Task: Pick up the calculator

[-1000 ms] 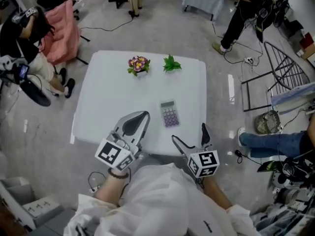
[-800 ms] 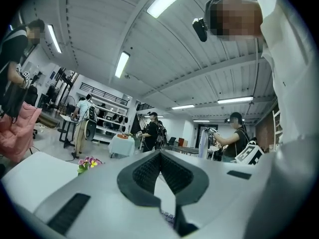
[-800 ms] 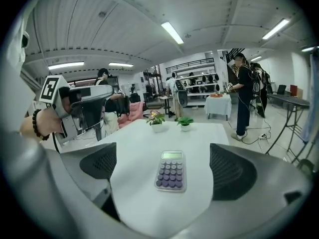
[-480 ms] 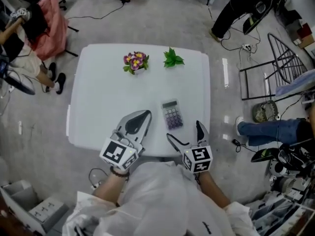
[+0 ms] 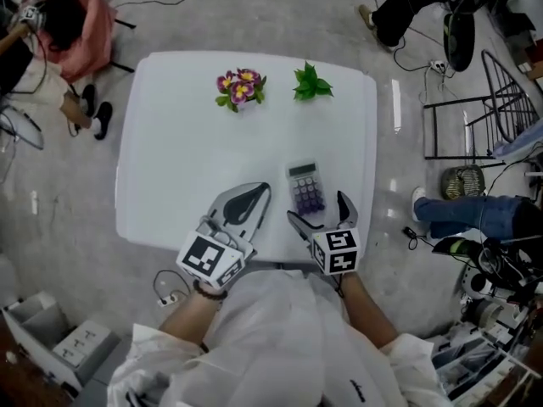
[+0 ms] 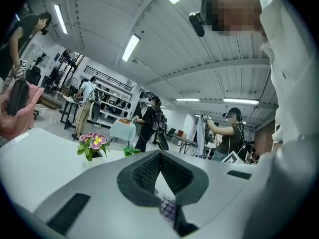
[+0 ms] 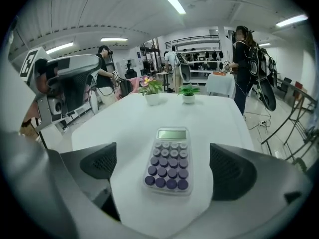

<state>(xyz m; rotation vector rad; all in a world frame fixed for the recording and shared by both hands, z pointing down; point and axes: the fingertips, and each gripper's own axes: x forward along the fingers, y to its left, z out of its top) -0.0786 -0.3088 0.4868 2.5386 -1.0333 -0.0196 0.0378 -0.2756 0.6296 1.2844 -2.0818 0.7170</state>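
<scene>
One white counter (image 5: 170, 142). Two tongs.
- My right tongs (image 5: 316, 207) gape wide and hold nothing.
- My left tongs (image 5: 261, 188) are closed and empty, just left of the calculator.

One calculator (image 7: 169, 166) lies flat near the counter's near right edge, directly ahead between my right jaws. No contact seen. Its long axis runs near-to-far, display at the far end. My right tongs are nearer.

Two small plants stand at the far edge: flowers (image 5: 240, 87) and a green sprig (image 5: 312, 81).

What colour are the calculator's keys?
Purple, darker in the rows nearest the camera. The calculator shows best in the right gripper view.
</scene>
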